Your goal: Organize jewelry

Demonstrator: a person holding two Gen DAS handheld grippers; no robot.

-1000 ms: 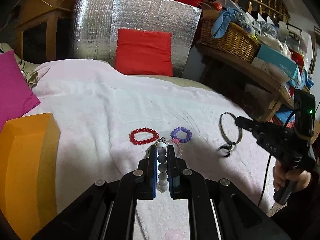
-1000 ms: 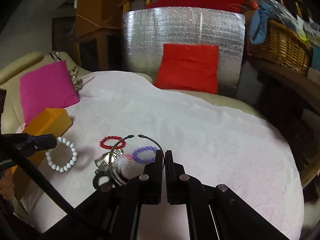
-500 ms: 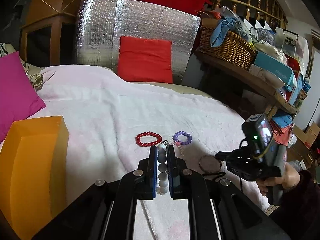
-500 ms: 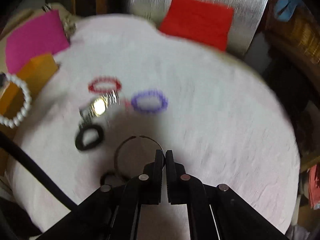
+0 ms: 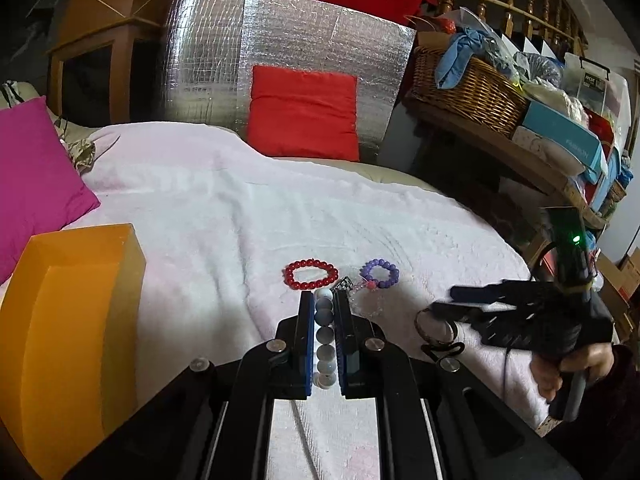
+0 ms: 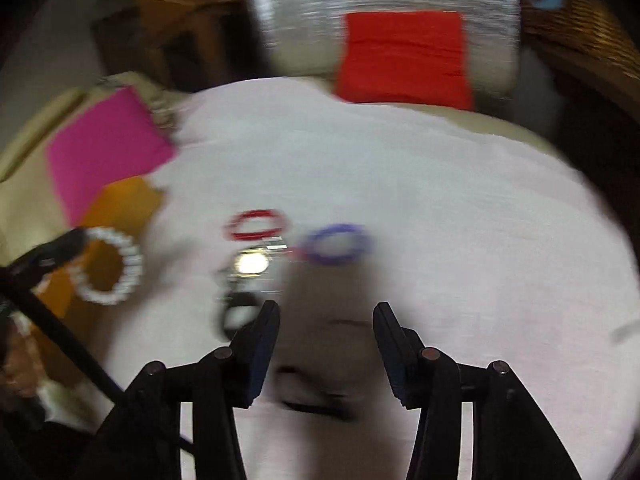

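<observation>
The left gripper (image 5: 324, 308) clamps a white round-bead bracelet (image 5: 324, 334) (red bead bracelet (image 5: 311, 274) just ahead), while the right gripper (image 6: 326, 318) hovers with fingers apart above the pale pink blanket (image 6: 440, 220).

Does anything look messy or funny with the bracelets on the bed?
Mostly tidy: the red bracelet and purple bracelet lie flat, side by side on the white blanket. The odd spot is just in front of them, where a watch and clear beads sit bunched together. The white bracelet hangs pinched in the left gripper.

Right view blurred — watch (image 6: 253, 263) (near centre) unreadable.
</observation>
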